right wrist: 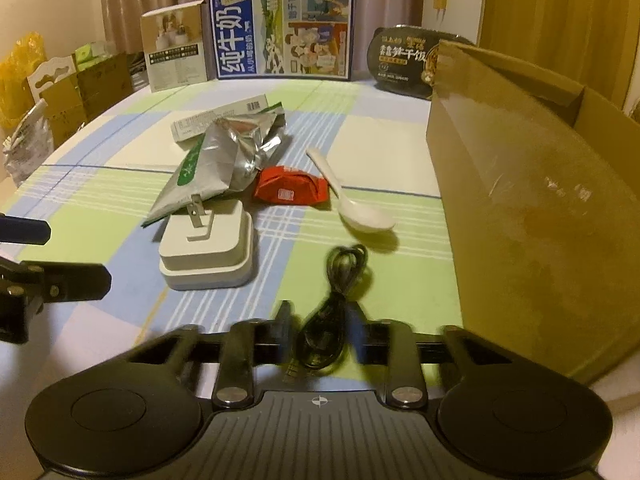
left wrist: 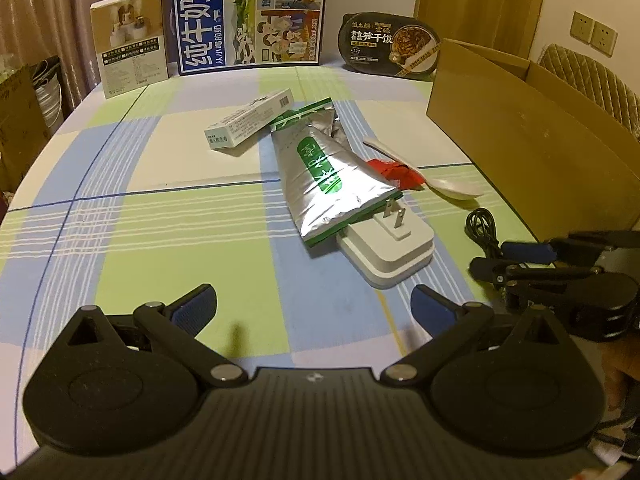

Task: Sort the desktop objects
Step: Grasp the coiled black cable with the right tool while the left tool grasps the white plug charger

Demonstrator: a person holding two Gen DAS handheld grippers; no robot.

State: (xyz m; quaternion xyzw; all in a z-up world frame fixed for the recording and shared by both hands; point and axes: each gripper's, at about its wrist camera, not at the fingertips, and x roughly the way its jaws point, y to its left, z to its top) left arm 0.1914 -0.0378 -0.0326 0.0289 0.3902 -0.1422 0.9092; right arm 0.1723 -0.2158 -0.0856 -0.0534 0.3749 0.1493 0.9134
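Observation:
My right gripper (right wrist: 320,334) is shut on a coiled black cable (right wrist: 340,280) that lies on the checked tablecloth (right wrist: 100,200); it also shows at the right of the left wrist view (left wrist: 486,262). My left gripper (left wrist: 314,306) is open and empty, just short of a white charger (left wrist: 386,250) with its prongs up. A silver and green foil pouch (left wrist: 320,168) overlaps the charger. A red packet (right wrist: 290,190), a white spoon (right wrist: 352,208) and a small white box (left wrist: 250,122) lie around the pouch.
An open cardboard box (right wrist: 540,200) stands at the right, close to my right gripper. A blue milk carton (left wrist: 248,16), a beige box (left wrist: 130,42) and a black meal tray (left wrist: 390,46) stand along the table's far edge. Cartons and bags sit beyond the table's left side.

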